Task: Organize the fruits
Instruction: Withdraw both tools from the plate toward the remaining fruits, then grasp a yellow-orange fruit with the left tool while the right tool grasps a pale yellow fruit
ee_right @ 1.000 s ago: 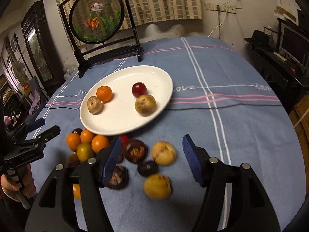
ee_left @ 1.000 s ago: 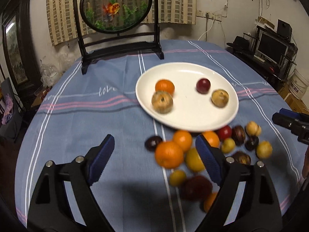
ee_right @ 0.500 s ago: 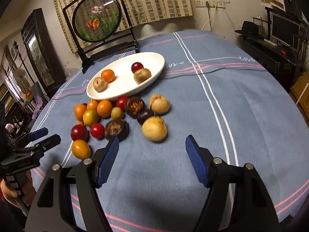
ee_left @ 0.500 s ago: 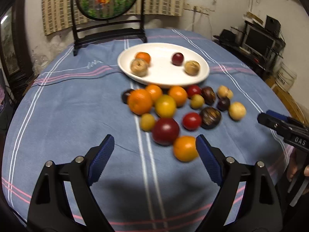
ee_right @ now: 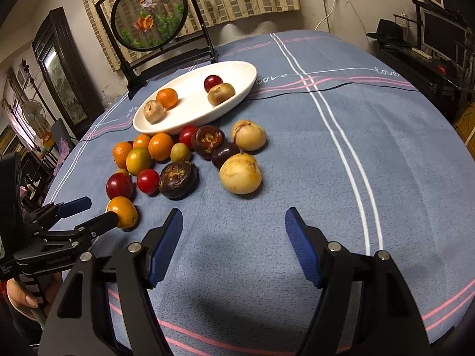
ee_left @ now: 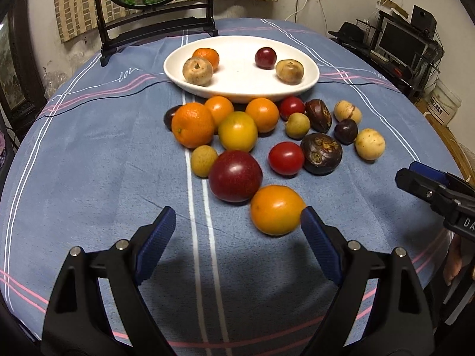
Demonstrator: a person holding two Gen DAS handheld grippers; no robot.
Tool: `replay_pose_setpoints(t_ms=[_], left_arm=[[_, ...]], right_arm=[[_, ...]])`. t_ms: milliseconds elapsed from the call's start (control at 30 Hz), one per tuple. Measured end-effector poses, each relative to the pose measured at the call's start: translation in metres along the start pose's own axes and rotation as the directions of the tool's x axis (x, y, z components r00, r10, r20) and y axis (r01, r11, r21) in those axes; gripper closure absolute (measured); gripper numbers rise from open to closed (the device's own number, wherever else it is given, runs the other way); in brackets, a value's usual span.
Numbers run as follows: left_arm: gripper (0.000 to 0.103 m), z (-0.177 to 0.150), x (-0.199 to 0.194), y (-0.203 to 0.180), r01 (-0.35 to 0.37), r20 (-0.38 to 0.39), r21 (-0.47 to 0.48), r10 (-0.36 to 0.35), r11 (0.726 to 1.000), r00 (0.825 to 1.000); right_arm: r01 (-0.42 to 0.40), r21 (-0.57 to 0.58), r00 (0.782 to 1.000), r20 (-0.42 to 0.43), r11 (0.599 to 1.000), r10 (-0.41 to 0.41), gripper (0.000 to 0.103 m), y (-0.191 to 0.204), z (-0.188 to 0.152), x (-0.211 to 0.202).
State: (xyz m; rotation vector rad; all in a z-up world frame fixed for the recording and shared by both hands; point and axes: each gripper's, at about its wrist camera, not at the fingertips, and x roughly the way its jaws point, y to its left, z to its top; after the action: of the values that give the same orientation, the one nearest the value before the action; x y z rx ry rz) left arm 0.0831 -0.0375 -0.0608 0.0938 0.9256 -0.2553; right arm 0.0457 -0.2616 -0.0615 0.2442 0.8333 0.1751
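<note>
Left gripper low over the blue striped cloth on the counter, jaws spread wide, nothing between them. Round orange citrus fruit lies just beside its right finger, touching a dark red plum. Right gripper likewise wide apart and empty; a pale yellow round fruit sits ahead of it. Loose pile of mixed fruit on the cloth, near the white oval plate, which holds four fruits.

Right gripper jaws apart, fruits beside white plate
</note>
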Motion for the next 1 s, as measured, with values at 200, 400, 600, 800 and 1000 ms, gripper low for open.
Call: replay_pose_setpoints(t_ms=[200,400,600,800,1000], left_arm=[[0.031,-0.001,0.023,-0.017,0.024,-0.072,0.002,-0.024,1.0,0.997],[0.05,0.003,0.023,-0.016,0.022,-0.062,-0.015,-0.023,1.0,0.998],[0.059,0.001,0.016,-0.009,0.077,-0.039,-0.021,-0.078,0.997,0.996],[0.059,0.0,0.005,0.001,0.064,-0.006,-0.003,-0.064,0.998,0.998],[0.059,-0.002,0.007,0.007,0.085,-0.004,-0.005,-0.085,0.996,0.996]], right_arm=[[-0.014,0.0,1.0,-0.004,1.0,0.014,0.031,0.0,0.0,-0.001],[-0.007,0.01,1.0,-0.009,1.0,0.007,0.031,-0.006,-0.001,0.0],[0.02,-0.021,1.0,-0.018,1.0,-0.02,0.031,-0.001,0.002,0.004],[0.144,-0.117,0.988,-0.041,0.983,-0.149,0.031,0.014,0.015,0.026],[0.208,-0.196,0.973,-0.058,0.958,-0.223,0.036,0.026,0.035,0.048]])
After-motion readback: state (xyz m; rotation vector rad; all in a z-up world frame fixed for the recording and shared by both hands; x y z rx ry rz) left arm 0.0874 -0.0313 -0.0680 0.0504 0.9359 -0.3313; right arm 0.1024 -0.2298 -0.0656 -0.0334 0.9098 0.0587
